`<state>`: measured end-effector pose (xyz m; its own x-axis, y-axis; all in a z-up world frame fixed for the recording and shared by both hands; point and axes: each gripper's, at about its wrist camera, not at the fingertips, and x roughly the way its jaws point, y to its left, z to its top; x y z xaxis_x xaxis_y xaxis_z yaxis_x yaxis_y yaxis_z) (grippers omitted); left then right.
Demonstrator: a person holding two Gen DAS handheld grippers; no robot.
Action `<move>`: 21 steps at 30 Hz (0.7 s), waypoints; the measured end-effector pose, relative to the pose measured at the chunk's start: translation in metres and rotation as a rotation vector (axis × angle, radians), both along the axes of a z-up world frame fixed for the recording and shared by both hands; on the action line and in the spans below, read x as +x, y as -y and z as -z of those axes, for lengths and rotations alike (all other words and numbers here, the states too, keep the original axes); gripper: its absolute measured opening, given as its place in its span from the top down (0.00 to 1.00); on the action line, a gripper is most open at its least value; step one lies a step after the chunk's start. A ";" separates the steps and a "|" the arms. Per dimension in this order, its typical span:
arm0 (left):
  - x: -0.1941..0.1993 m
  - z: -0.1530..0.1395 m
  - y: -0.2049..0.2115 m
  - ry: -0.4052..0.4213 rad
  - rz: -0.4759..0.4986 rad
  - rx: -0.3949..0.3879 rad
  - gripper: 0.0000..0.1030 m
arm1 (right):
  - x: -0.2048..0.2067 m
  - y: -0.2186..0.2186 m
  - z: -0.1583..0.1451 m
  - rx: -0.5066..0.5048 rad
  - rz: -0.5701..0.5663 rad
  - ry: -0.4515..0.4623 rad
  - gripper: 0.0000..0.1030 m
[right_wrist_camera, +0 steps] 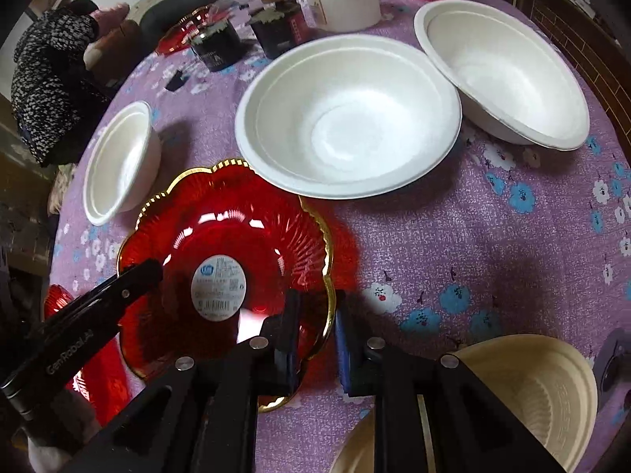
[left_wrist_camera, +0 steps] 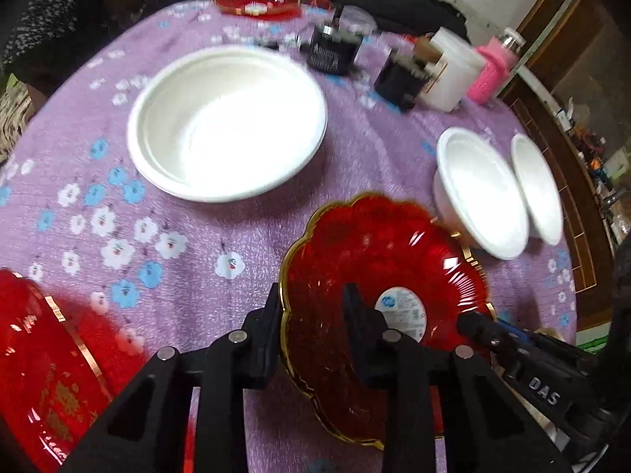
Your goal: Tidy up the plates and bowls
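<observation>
Purple flower-printed cloth is covering the round table (left_wrist_camera: 244,236), and the scalloped red glass dish with a gold rim (left_wrist_camera: 374,244) is sitting near its front edge, between both tools. The left gripper (left_wrist_camera: 311,307) is pinching the dish's left rim, one finger outside, one inside. The right gripper (right_wrist_camera: 317,315) is pinching the opposite rim the same way. Both hands are equally near, so the dish is lying straight between them, ready, I judge, for a level two-handed lift.
</observation>
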<state>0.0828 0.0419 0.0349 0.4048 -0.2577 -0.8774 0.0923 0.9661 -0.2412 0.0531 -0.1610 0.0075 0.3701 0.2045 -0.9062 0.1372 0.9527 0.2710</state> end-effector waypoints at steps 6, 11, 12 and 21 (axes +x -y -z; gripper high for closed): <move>-0.025 -0.034 -0.016 0.100 -0.033 -0.042 0.73 | -0.015 -0.001 -0.017 0.060 0.002 0.072 0.83; -0.049 -0.051 -0.037 0.165 -0.066 -0.062 0.73 | -0.033 -0.018 -0.035 0.066 -0.031 0.131 0.83; -0.052 -0.054 -0.041 0.175 -0.071 -0.064 0.73 | -0.038 -0.023 -0.038 0.066 -0.039 0.143 0.83; -0.101 -0.074 -0.090 0.253 -0.147 -0.092 0.72 | -0.071 -0.071 -0.057 0.079 -0.122 0.214 0.82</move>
